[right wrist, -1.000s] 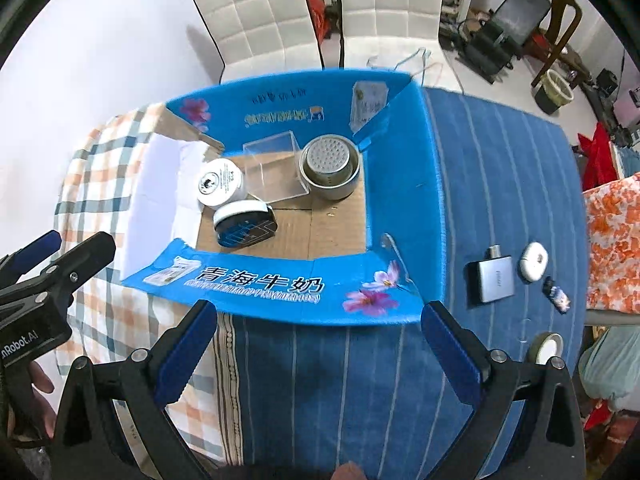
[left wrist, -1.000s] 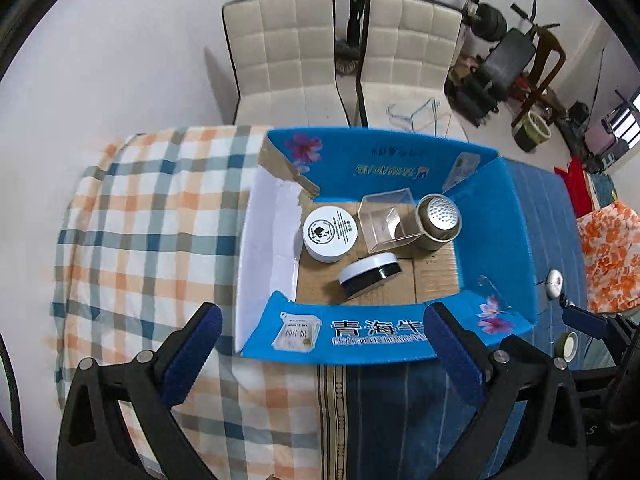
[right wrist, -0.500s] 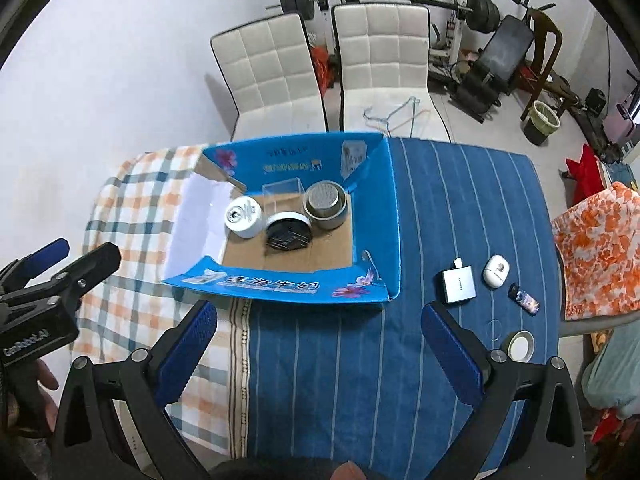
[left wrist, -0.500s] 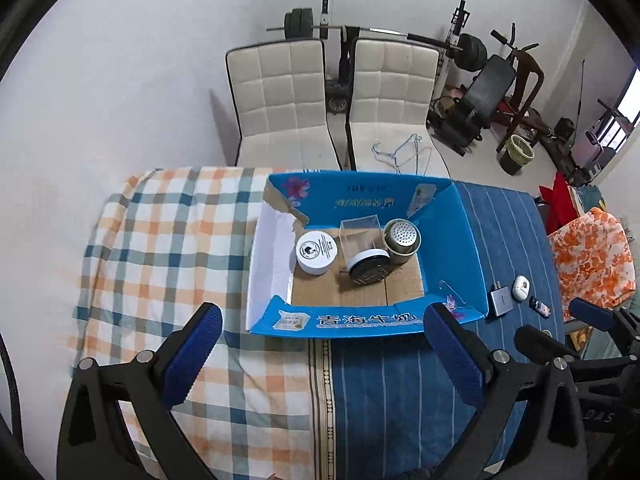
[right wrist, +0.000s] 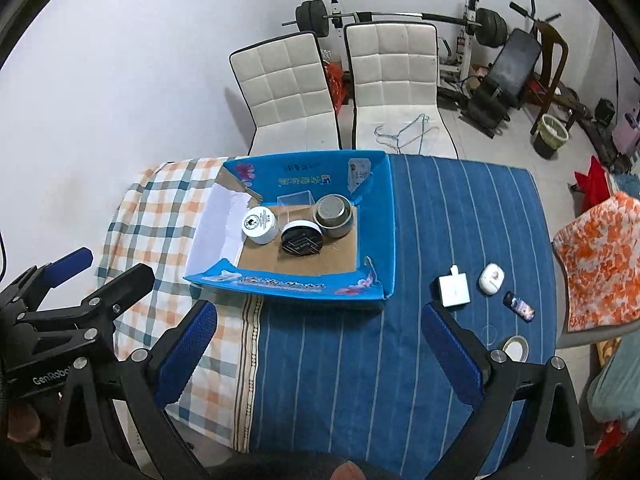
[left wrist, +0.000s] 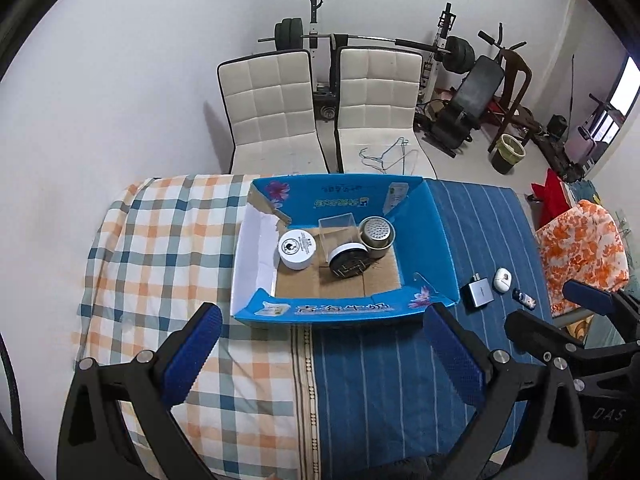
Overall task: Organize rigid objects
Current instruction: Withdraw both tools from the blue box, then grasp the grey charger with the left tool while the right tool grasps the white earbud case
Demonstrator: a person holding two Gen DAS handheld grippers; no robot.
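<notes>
Both hand-held grippers, left (left wrist: pixel 320 348) and right (right wrist: pixel 318 344), were wide open and empty; four items sat in the box (right wrist: pixel 380 236) ahead, while the charger (right wrist: pixel 454 290), earbud case (right wrist: pixel 491 278) and tape (right wrist: pixel 515 349) remained outside, right of the right one.

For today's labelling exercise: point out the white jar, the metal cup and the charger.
white jar (left wrist: pixel 297 245): left wrist view, on its printed lid.
metal cup (right wrist: pixel 331 209): right wrist view, on its round top.
charger (right wrist: pixel 453 290): right wrist view, on its flat white face.
</notes>
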